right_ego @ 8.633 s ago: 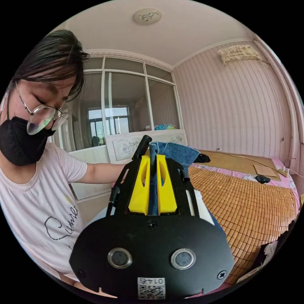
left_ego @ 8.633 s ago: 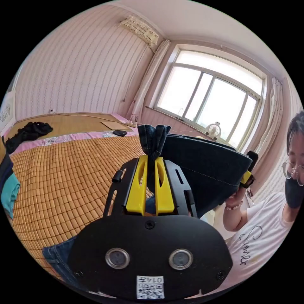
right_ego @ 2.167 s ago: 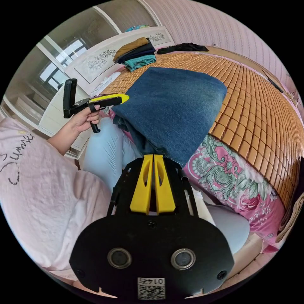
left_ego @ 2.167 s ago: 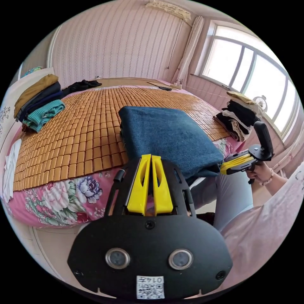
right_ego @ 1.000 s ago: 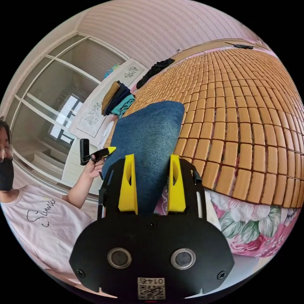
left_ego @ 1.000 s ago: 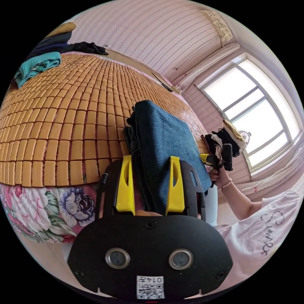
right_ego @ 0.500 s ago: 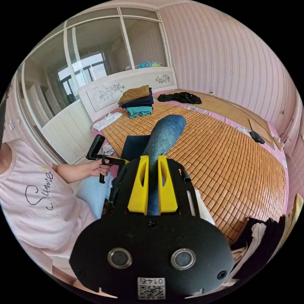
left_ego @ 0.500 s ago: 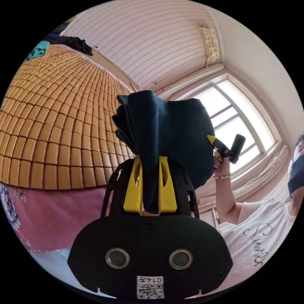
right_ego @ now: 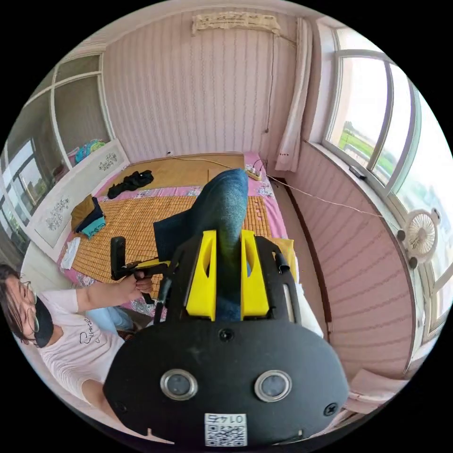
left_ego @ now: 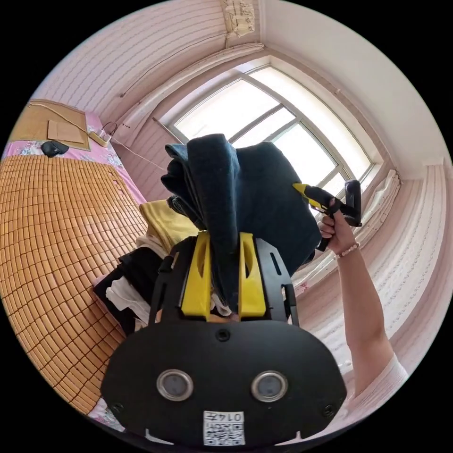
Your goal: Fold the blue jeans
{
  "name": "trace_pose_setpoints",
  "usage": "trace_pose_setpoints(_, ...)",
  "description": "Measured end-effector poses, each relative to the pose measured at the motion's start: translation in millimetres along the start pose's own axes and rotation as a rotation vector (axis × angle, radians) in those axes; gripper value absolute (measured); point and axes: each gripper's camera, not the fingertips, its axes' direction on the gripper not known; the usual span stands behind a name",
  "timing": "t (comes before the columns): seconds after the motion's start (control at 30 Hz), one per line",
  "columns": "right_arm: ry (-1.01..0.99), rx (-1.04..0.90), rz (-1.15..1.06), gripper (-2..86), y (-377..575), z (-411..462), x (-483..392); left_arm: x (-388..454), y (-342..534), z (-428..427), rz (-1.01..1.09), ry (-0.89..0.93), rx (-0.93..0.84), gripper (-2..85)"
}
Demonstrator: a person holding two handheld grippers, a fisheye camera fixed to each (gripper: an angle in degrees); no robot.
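Observation:
The folded blue jeans (left_ego: 245, 198) are held up in the air between both grippers. My left gripper (left_ego: 223, 245) is shut on one end of the thick folded bundle, its yellow jaws pressing the denim from both sides. My right gripper (right_ego: 225, 243) is shut on the other end of the jeans (right_ego: 222, 203). In the left gripper view the right gripper (left_ego: 314, 198) shows at the far edge of the bundle, held by a hand. In the right gripper view the left gripper (right_ego: 141, 269) shows at the left of the bundle, also in a hand.
Under the lifted jeans a stack of folded clothes (left_ego: 141, 264) lies at the edge of the bed's bamboo mat (left_ego: 52, 226). Another folded stack (right_ego: 87, 214) sits near the headboard, and a black garment (right_ego: 130, 181) lies farther off. A fan (right_ego: 420, 236) stands by the window.
Both grippers have carried the folded jeans up off the mat and swung them toward the window side, over the stack of folded clothes. Both stay shut on the denim.

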Motion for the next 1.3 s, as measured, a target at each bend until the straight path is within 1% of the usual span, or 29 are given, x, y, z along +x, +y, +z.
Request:
trace_pose_setpoints(0.03,0.024,-0.023,0.045,8.8,7.4,15.4,13.4,-4.9,6.4,12.1,0.000,-0.041,-0.016,10.4)
trace_pose_setpoints(0.1,0.071,-0.171,0.205,9.1,41.5,78.7,56.1,-9.9,15.2,11.2,0.029,0.002,0.019,11.3)
trace_pose_setpoints(0.13,0.038,-0.169,0.216,9.1,49.9,87.5,62.2,-8.0,18.6,8.1,0.072,0.021,0.019,11.5)
trace_pose_setpoints(0.2,-0.048,0.005,0.251,8.9,75.5,82.1,75.7,0.0,24.6,2.0,0.130,0.019,0.022,12.2)
trace_pose_setpoints(0.27,-0.083,0.045,0.254,8.8,83.3,76.3,76.9,10.5,30.6,-7.2,0.173,-0.008,0.041,12.3)
trace_pose_setpoints(0.37,-0.019,0.048,0.240,10.6,87.5,64.7,64.8,29.2,39.4,-33.9,0.302,-0.071,0.053,11.4)
trace_pose_setpoints(0.43,0.041,0.091,0.240,11.9,91.4,50.4,52.7,38.4,54.2,-78.4,0.419,-0.152,0.142,10.2)
trace_pose_setpoints(0.47,0.067,0.146,0.235,12.2,95.5,37.5,42.1,40.3,59.4,-91.6,0.458,-0.181,0.161,10.2)
trace_pose_setpoints(0.53,0.097,0.256,0.207,12.3,102.5,14.7,18.8,39.5,86.5,-149.4,0.594,-0.304,0.206,10.0)
trace_pose_setpoints(0.57,0.113,0.325,0.158,12.3,105.4,0.7,-4.9,36.3,95.2,-165.6,0.609,-0.336,0.214,10.0)
trace_pose_setpoints(0.6,0.116,0.368,0.078,12.2,105.2,-7.8,-35.5,25.8,115.2,-200.5,0.612,-0.395,0.237,10.0)
trace_pose_setpoints(0.63,0.111,0.378,0.031,12.2,103.9,-9.6,-52.8,11.6,137.8,-238.1,0.589,-0.449,0.270,10.0)
trace_pose_setpoints(0.67,0.084,0.392,-0.071,12.2,100.0,-8.7,-90.4,3.8,148.7,-256.7,0.560,-0.475,0.281,10.0)
trace_pose_setpoints(0.7,0.045,0.403,-0.177,11.8,95.2,-3.1,-130.1,-13.3,172.3,-297.2,0.485,-0.521,0.288,10.0)
trace_pose_setpoints(0.73,0.034,0.410,-0.222,11.6,92.5,1.5,-150.1,-30.1,197.4,-339.8,0.398,-0.569,0.295,9.9)
trace_pose_setpoints(0.77,0.015,0.426,-0.295,11.4,85.9,13.8,-189.0,-37.5,210.8,-362.0,0.350,-0.598,0.302,9.9)
trace_pose_setpoints(0.8,-0.025,0.429,-0.358,11.4,77.3,29.6,-227.5,-49.7,240.2,-408.3,0.262,-0.665,0.332,9.9)
trace_pose_setpoints(0.83,-0.054,0.421,-0.392,11.5,72.1,38.9,-247.6,-58.2,273.8,-455.3,0.180,-0.747,0.383,9.9)
trace_pose_setpoints(0.87,-0.120,0.392,-0.455,11.8,61.4,59.7,-290.4,-61.4,291.8,-478.9,0.133,-0.793,0.415,9.9)
trace_pose_setpoints(0.9,-0.201,0.370,-0.527,12.1,52.7,82.8,-337.4,-65.7,327.9,-522.7,0.046,-0.889,0.467,9.6)
trace_pose_setpoints(0.93,-0.247,0.359,-0.564,12.3,49.2,95.0,-362.5,-67.7,365.3,-565.9,-0.046,-0.979,0.512,9.4)
trace_pose_setpoints(0.97,-0.349,0.336,-0.635,12.6,44.2,120.5,-415.4,-67.9,384.3,-586.9,-0.092,-1.019,0.538,9.3)
trace_pose_setpoints(1.0,-0.460,0.304,-0.695,12.7,40.8,147.7,-471.7,-67.0,421.8,-626.8,-0.179,-1.090,0.592,9.1)
trace_pose_setpoints(1.03,-0.521,0.283,-0.721,12.8,39.6,161.7,-501.1,-64.4,457.1,-663.5,-0.253,-1.148,0.635,9.0)
trace_pose_setpoints(1.1,-0.761,0.154,-0.828,13.0,40.9,218.7,-627.7,-61.2,504.7,-710.2,-0.332,-1.235,0.677,8.7)
trace_pose_setpoints(1.13,-0.807,0.112,-0.862,13.0,43.5,231.9,-661.6,-62.3,532.9,-736.4,-0.395,-1.299,0.691,8.7)
trace_pose_setpoints(1.2,-0.943,-0.014,-0.980,12.8,65.0,273.5,-794.9,-69.1,567.6,-769.9,-0.493,-1.370,0.693,8.7)
trace_pose_setpoints(1.23,-0.969,-0.034,-1.003,12.6,72.5,281.2,-826.6,-75.4,586.9,-789.7,-0.535,-1.395,0.700,8.7)
trace_pose_setpoints(1.3,-1.045,-0.117,-1.094,12.1,106.0,304.8,-945.4,-87.2,610.3,-817.2,-0.583,-1.407,0.723,8.7)
